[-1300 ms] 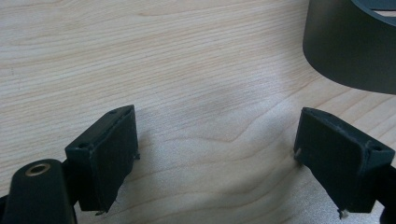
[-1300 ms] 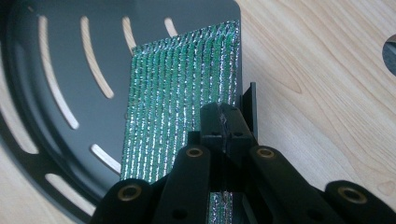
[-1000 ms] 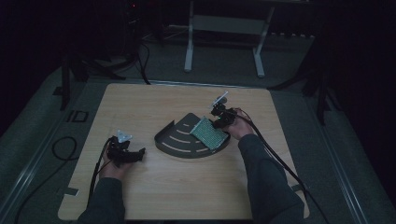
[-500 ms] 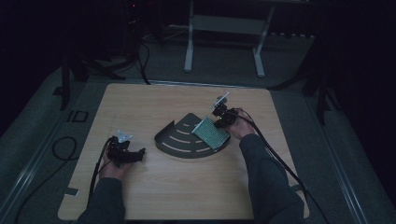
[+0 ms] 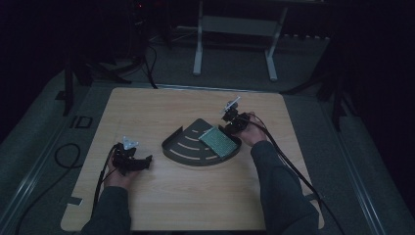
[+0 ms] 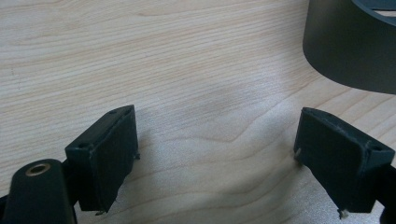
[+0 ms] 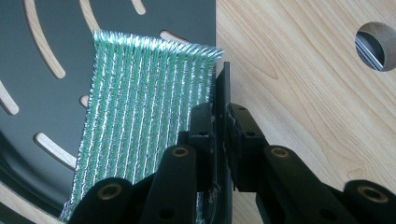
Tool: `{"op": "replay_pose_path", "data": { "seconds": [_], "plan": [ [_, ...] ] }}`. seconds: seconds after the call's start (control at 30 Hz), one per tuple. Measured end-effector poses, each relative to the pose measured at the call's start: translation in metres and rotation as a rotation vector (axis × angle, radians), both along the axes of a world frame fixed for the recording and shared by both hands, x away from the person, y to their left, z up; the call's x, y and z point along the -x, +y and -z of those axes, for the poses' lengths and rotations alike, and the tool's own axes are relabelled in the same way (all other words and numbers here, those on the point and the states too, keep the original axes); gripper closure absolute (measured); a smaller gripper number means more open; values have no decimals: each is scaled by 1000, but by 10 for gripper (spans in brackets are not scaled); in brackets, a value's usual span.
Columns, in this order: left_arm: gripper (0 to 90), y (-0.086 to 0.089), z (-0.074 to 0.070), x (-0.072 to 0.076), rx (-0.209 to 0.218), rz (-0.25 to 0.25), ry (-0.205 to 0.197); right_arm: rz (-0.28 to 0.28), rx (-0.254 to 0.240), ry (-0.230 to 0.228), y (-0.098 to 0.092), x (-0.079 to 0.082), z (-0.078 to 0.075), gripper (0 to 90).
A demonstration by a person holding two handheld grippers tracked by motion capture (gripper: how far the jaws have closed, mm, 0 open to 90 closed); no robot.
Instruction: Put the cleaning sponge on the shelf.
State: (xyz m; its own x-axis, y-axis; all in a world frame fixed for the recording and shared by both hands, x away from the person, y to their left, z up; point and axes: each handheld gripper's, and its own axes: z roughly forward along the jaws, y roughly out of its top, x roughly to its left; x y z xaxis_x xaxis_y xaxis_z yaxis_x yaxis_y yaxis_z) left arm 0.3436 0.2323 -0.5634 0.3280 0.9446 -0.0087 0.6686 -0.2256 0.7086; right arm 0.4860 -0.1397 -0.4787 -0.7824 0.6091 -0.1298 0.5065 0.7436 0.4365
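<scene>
The one green, silver-striped foil pouch [image 7: 144, 116] already lies in the single black slotted metal tray [image 5: 188, 147]. The right gripper [image 7: 220, 116] straddles the tray's rim, its jaws just loosening and near together; withdrawal remains. The left gripper [image 6: 217, 154] rests spread apart, holding nothing, on the wooden table [image 6: 187, 56].

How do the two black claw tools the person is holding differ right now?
The left gripper has its jaws spread wide with only bare table between them; the right gripper has its jaws nearly together astride the rim of the black tray, having just been opening. The left gripper sits apart from the tray; the right gripper is at its edge, beside the green scouring pad. Both are black, hand-held, and trail cables.
</scene>
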Motion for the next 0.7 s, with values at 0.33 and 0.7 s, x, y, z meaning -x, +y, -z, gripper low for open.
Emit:
{"op": "replay_pose_path", "data": {
  "seconds": [0.33, 0.7],
  "plan": [
    [139, 0, 0, 0, 0, 0, 0, 24, -53, -32, -10, 8, -11, 754],
    [139, 0, 0, 0, 0, 0, 0, 133, -113, -65, -59, 25, -19, 592]
  ]
}}
